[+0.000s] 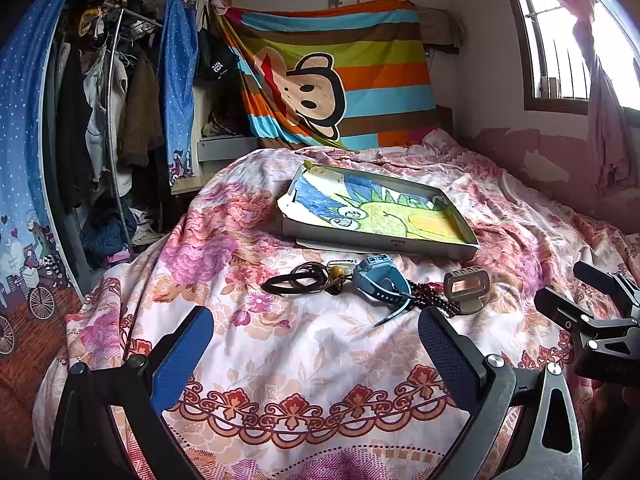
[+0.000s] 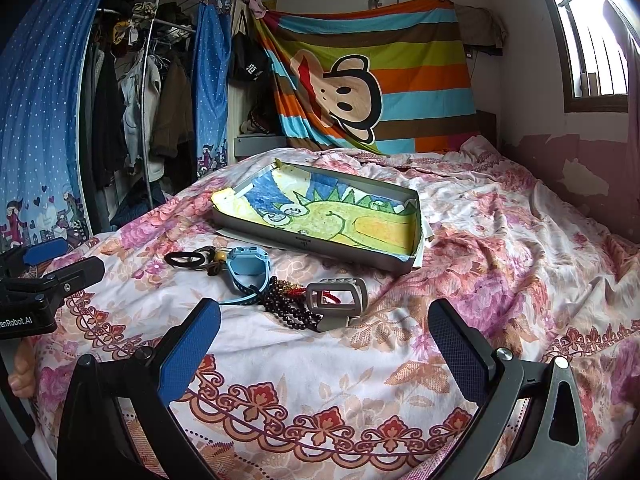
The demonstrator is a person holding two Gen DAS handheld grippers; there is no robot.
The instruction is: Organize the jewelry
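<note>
Two grippers, both empty and spread wide above a floral bedspread (image 1: 312, 360). Left gripper (image 1: 316, 344): blue-padded fingers (image 1: 180, 356) far apart, nothing between them. Right gripper (image 2: 324, 340): same blue pads, likewise splayed, holding nothing.

Items just beyond the fingertips, in a loose row on the bedspread:
- black hair ties (image 1: 286, 282), looped, at the left end;
- cord with a yellow bead (image 1: 336, 271), beside the ties;
- blue watch (image 1: 380, 280), strap trailing toward the left gripper;
- dark bead bracelet (image 2: 286, 304) with red thread, touching the watch strap;
- grey rectangular clip-like piece (image 2: 338, 300), resting against the beads, at the right end.

Farther back: shallow grey tray (image 2: 312, 246), lined with a crayon dinosaur drawing, apart from the row.

Background: striped monkey-print cloth (image 1: 340, 76) hung on the wall; clothes rack (image 1: 108, 100) at left.
</note>
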